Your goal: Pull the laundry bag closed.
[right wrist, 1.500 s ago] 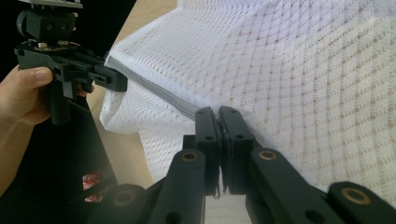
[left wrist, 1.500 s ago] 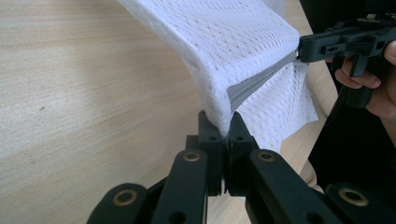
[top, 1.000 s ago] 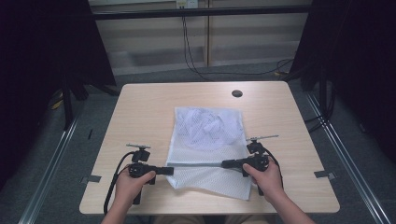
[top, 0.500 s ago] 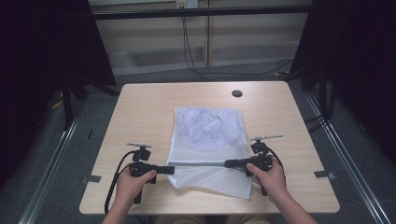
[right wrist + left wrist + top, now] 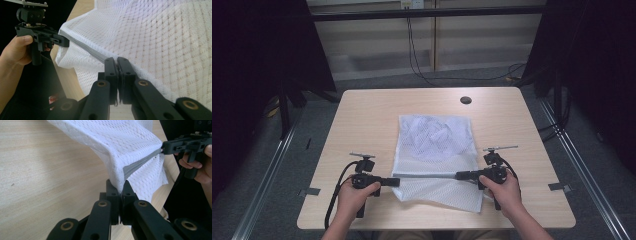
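Observation:
A white mesh bag (image 5: 434, 140) lies flat on the middle of the wooden table (image 5: 362, 120). Its near end is lifted by a grey band (image 5: 427, 176) stretched taut between the two grippers. My left gripper (image 5: 397, 181) is shut on the band's left end, and the mesh (image 5: 120, 140) rises from its closed fingertips (image 5: 122, 188). My right gripper (image 5: 458, 175) is shut on the band's right end (image 5: 117, 61), with mesh (image 5: 162, 37) spreading beyond it. In each gripper view the other gripper holds the far end of the band (image 5: 163, 148) (image 5: 63, 41).
A small dark round mark (image 5: 465, 100) sits near the table's far edge. Bare wood lies left and right of the bag. Cables (image 5: 422, 55) run over the floor behind the table, and dark frames stand on both sides.
My right gripper has drawn a little to the right, pulling the grey band tighter. The left gripper has stayed where it was.

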